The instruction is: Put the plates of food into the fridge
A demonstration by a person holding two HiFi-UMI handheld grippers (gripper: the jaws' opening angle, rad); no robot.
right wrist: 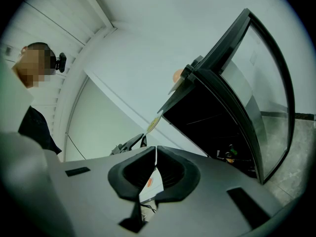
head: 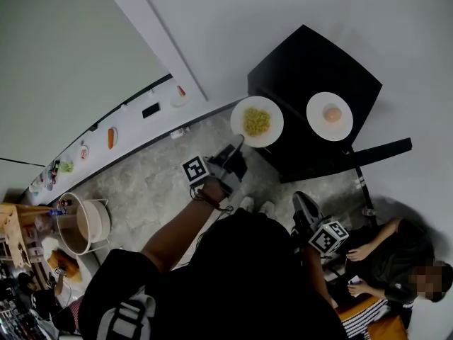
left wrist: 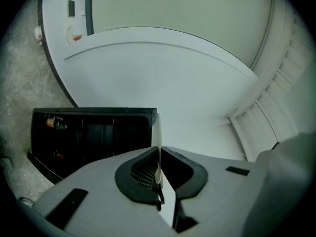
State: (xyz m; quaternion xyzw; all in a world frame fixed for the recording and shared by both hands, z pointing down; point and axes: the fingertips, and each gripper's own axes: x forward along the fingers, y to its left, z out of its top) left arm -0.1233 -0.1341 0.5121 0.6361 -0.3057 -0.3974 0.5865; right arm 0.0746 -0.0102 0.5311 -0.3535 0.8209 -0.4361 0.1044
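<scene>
Stone floor [head: 148,183], fridge [head: 311,62] open: we clamp one plate [head: 274,112] in the left gripper [head: 237,145], right gripper [right wrist: 155,152] closed empty, second plate [head: 343,129] atop the fridge, none inside.

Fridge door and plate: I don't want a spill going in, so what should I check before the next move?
1. Fridge door open: ok.
2. Left gripper shut on the rim of the plate of yellow food: ok.
3. Free shelf inside the fridge: cannot tell, interior dark.
4. Second plate on the fridge top, apart from the held one: ok.
5. Right gripper jaws together, no plate in them: ok.
</scene>
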